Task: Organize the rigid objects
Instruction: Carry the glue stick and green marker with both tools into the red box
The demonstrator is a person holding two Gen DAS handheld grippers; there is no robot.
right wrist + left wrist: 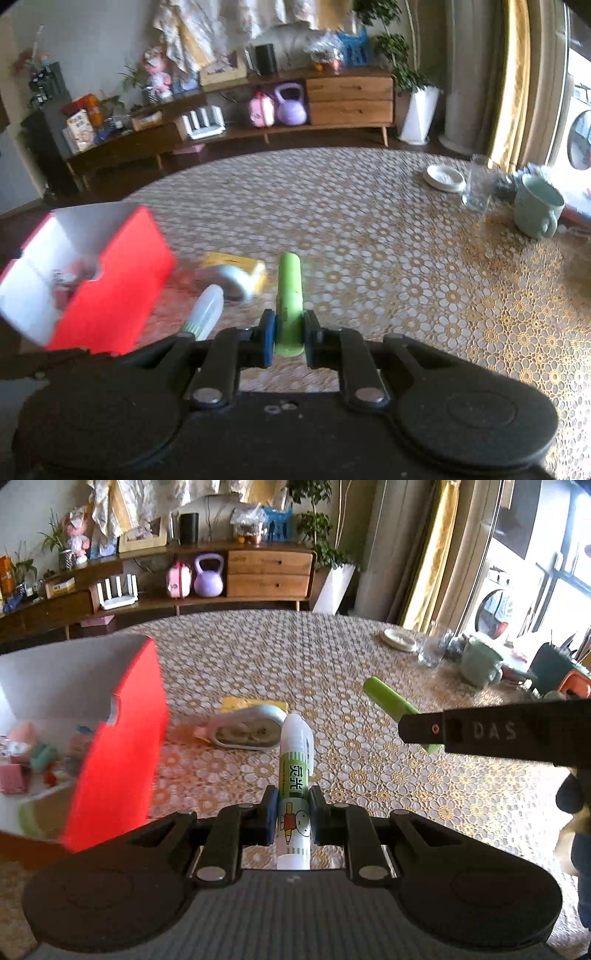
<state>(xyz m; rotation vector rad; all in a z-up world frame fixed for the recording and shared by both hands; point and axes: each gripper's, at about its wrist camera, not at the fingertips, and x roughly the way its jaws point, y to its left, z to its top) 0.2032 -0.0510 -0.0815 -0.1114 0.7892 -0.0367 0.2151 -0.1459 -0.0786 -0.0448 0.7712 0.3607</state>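
Note:
My left gripper (292, 818) is shut on a white and green glue stick (295, 775), held above the table. My right gripper (289, 328) is shut on a light green tube (290, 291); that tube (386, 698) and the right gripper's finger (424, 729) also show at the right of the left wrist view. The glue stick's cap (208, 308) shows at the left of the right wrist view. A red box (118, 738) with a white inside holds several small pink and teal items; it stands at the left (107, 280). A white correction tape (251, 729) lies on a yellow pad (255, 704).
A lace-patterned tablecloth (332, 657) covers the table. At the far right stand a pale green mug (537, 210), a drinking glass (478, 184) and a white dish (443, 177). A wooden sideboard (266, 572) lines the far wall.

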